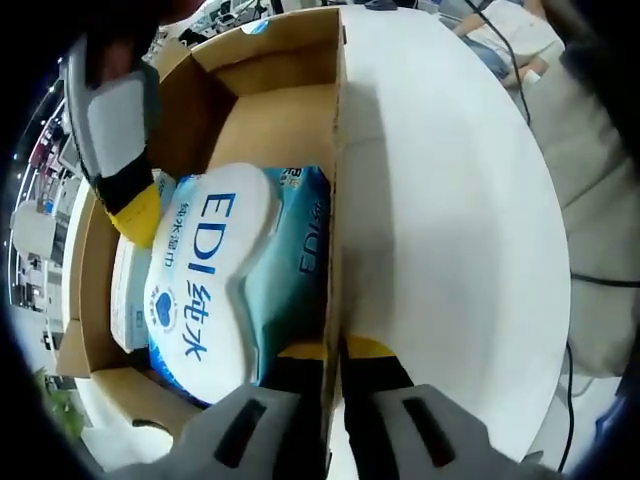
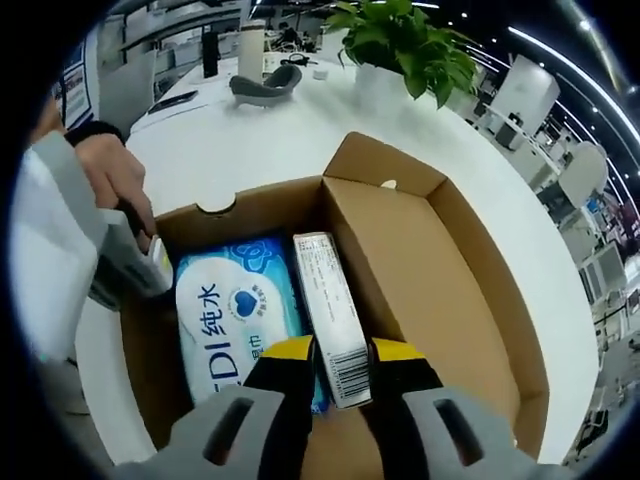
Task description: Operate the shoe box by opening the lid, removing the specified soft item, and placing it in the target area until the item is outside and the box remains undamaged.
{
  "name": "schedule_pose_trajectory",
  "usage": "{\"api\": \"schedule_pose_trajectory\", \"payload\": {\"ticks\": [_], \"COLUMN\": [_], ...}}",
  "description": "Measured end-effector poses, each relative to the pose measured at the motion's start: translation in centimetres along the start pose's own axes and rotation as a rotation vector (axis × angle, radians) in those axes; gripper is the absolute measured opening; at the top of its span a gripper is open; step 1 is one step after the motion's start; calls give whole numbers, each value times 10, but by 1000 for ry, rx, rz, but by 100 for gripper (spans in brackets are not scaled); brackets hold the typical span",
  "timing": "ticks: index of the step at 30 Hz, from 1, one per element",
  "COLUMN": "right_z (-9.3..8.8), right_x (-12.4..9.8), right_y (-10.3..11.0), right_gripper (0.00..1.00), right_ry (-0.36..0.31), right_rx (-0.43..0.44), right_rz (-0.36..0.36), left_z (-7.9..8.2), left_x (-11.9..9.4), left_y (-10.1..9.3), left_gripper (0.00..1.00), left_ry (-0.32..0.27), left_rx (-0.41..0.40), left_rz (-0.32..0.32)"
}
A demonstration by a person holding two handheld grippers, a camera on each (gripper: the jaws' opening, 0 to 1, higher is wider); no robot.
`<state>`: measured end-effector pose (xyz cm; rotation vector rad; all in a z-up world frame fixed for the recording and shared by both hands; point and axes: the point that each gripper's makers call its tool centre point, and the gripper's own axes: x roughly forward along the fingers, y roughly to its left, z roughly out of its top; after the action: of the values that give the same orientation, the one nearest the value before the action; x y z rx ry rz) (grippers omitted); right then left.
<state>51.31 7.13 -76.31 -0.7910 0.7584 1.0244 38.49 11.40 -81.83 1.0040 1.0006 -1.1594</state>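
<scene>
Yellow-tipped right gripper (image 2: 338, 352), nearest my lens: jaws apart, straddling the end of a slim carton (image 2: 330, 315) that stands on edge inside the shoe box (image 2: 440, 270); whether the pads touch it I cannot tell.

Left gripper (image 1: 333, 352): jaws pinched on the box's side wall (image 1: 338, 150), one inside, one outside, steadying it.

Shoe box: brown corrugated card, lid already folded back, resting on a white table (image 1: 450, 220).

Wet-wipes pack (image 1: 215, 275): blue film pouch with a white flap label, lying flat at the box bottom, beside the carton and near the left gripper's wall. I judge it the soft item. Likely moderately weighty from damp contents, squashy, slick film; it would sag if lifted by one corner. Best hold: across a short end or the seam edge, clear of the flap.

Potted plant (image 2: 405, 40): far across the table, well apart.
</scene>
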Motion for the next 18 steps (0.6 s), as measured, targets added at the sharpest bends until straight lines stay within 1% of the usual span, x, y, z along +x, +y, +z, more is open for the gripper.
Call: {"api": "schedule_pose_trajectory", "payload": {"ticks": [3, 10, 18], "right_z": [-7, -23, -44], "right_x": [-4, -12, -23], "right_y": [0, -6, -7], "right_gripper": [17, 17, 17], "right_ry": [5, 16, 24], "right_rx": [-11, 29, 77], "right_rz": [-5, -16, -32], "left_z": [0, 0, 0], "left_x": [0, 0, 0], "left_y": [0, 0, 0], "left_gripper": [1, 1, 1], "left_ry": [0, 1, 0], "left_rx": [1, 0, 0], "left_rz": [1, -1, 1]}}
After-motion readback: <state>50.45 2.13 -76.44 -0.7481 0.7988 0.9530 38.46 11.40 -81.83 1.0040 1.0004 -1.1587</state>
